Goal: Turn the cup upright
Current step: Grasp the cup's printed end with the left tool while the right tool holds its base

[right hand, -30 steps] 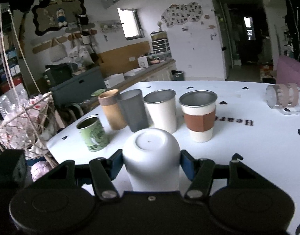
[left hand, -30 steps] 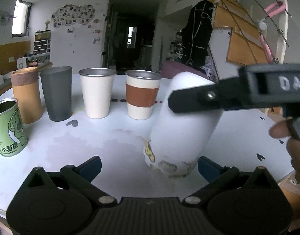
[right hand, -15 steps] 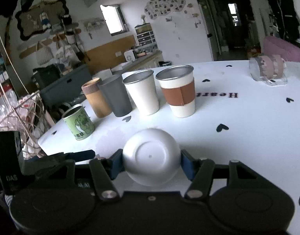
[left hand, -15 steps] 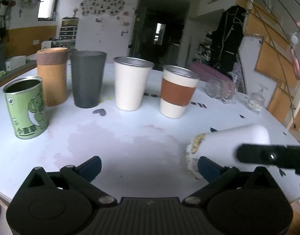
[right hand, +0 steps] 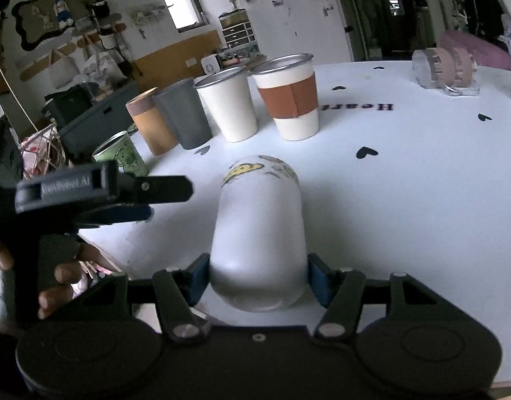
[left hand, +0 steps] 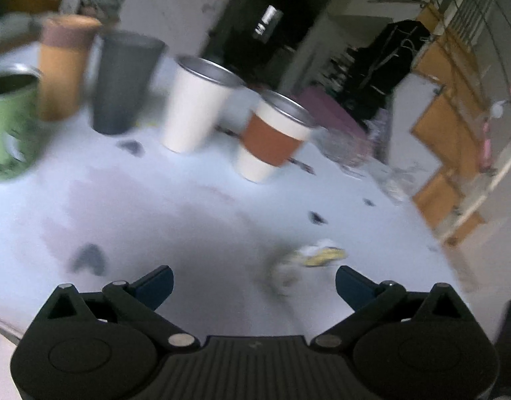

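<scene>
Right gripper (right hand: 257, 278) pinching the rounded base of the white cup (right hand: 259, 233), which points its mouth straight out ahead of the fingers above the table (right hand: 405, 183), while left gripper (left hand: 253, 281) hangs spread wide, holding nothing.

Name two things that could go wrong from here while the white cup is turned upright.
1. The right gripper clamps the white cup only near its rounded base, so it might slip out.
2. The cup's mouth points toward the banded cup and the row beside it; a wide swing could knock them.
</scene>
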{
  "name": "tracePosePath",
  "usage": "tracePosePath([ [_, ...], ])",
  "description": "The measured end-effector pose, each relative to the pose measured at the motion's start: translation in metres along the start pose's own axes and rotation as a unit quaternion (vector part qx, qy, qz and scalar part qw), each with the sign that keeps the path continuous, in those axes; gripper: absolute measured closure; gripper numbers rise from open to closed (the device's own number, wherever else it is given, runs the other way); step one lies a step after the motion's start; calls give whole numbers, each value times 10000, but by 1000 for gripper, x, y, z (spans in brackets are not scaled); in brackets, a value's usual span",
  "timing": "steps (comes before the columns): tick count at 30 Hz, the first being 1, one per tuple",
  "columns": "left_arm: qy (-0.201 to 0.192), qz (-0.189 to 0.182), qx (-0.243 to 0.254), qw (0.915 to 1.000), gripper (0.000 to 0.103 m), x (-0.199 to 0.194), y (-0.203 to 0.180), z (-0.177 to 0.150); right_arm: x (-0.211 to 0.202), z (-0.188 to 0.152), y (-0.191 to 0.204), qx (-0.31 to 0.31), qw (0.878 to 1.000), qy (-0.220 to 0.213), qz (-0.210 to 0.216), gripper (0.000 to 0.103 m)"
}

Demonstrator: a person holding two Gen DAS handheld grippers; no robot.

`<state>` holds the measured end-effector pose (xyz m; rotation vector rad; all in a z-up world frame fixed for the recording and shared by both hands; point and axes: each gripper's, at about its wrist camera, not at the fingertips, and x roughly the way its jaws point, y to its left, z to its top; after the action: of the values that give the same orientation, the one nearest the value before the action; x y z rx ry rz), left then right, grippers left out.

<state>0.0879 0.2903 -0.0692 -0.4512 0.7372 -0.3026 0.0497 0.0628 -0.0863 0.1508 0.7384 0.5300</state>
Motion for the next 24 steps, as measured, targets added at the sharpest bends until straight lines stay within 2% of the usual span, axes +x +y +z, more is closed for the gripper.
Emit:
tracePosePath([
  [3,103,-138,127,9998,4,8,-11,4,1,0,-1,31,10000,3,49,40],
  [5,268,-372,57,9989,6,16,-16,8,1,-1,-2,37,10000,-6,62,40],
  [8,693,-711,-348,9945,9,36,-15,13,0,-2,0,-52,10000,-18,21,40],
  [11,1148,-741,-923,9863,11,58,-8,13,0,-2,4,-202,9998,-37,-40,40],
  [18,1149,-780,-1252,9824,12,63,-7,12,-2,-5,12,-440,9990,-57,-99,40],
  [24,1116,-720,-1337,9821,25,60,-2,13,-3,-7,14,-495,9986,-65,-152,40],
])
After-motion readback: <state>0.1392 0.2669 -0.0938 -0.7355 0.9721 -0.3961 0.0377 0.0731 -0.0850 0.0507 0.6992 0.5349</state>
